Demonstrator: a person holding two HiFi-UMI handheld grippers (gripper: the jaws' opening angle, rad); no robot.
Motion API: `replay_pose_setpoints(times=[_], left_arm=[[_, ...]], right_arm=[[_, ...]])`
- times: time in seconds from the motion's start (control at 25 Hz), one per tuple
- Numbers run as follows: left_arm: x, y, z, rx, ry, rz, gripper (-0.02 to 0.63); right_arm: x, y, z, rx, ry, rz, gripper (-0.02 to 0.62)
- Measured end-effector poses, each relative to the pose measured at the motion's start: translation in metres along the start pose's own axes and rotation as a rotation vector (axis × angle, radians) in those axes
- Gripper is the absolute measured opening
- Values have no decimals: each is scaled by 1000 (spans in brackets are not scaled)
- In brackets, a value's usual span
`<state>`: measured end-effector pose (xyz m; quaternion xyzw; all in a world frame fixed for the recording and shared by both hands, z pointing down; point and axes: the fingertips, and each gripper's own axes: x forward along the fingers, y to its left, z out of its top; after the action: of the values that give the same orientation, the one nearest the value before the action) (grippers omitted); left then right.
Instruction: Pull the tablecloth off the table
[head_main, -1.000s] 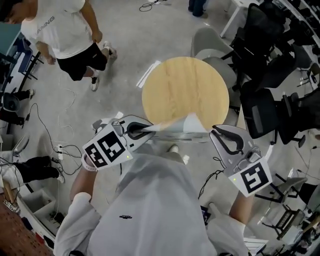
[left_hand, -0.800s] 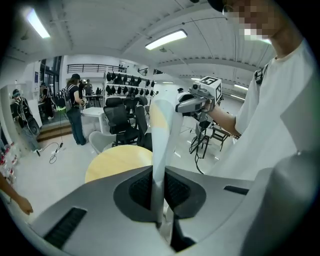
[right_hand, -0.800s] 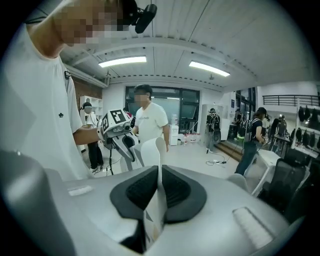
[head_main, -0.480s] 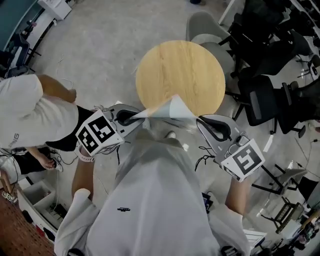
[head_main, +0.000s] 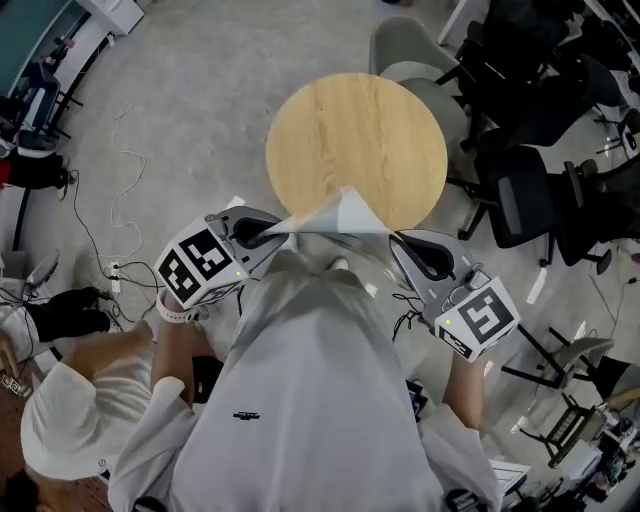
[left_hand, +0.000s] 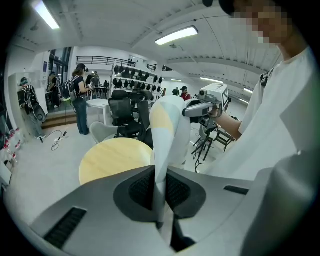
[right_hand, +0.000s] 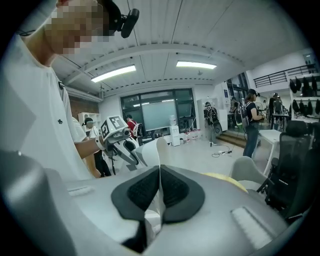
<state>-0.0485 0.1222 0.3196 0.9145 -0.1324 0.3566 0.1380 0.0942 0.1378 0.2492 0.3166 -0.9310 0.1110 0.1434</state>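
A thin, pale tablecloth (head_main: 342, 215) hangs bunched between my two grippers, in front of my torso and just off the near edge of the round wooden table (head_main: 355, 140). The tabletop is bare. My left gripper (head_main: 262, 232) is shut on one end of the cloth (left_hand: 167, 127), which rises as a folded strip out of its pads (left_hand: 145, 190). My right gripper (head_main: 405, 246) is shut on the other end (right_hand: 152, 150); its jaws have just closed tighter, with the cloth between them. Each gripper view shows the other gripper across the cloth.
A grey chair (head_main: 410, 55) stands behind the table and black office chairs (head_main: 525, 205) crowd the right side. A person in a white cap (head_main: 60, 435) crouches at the lower left. Cables (head_main: 105, 225) trail over the floor on the left.
Both grippers have sunk a little with the cloth and the right one has drawn in toward it. The bystander in white has moved from the upper left down to the lower left.
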Motion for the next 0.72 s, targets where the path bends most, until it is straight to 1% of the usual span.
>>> replay_pose_setpoints(times=[0.2, 0.72], left_arm=[[7, -13, -1, -7, 4, 7, 13], [15, -28, -5, -48, -20, 25, 12]], right_arm=[[-11, 2, -9, 26, -13, -5, 15], [-23, 7, -16, 8, -9, 16, 15]])
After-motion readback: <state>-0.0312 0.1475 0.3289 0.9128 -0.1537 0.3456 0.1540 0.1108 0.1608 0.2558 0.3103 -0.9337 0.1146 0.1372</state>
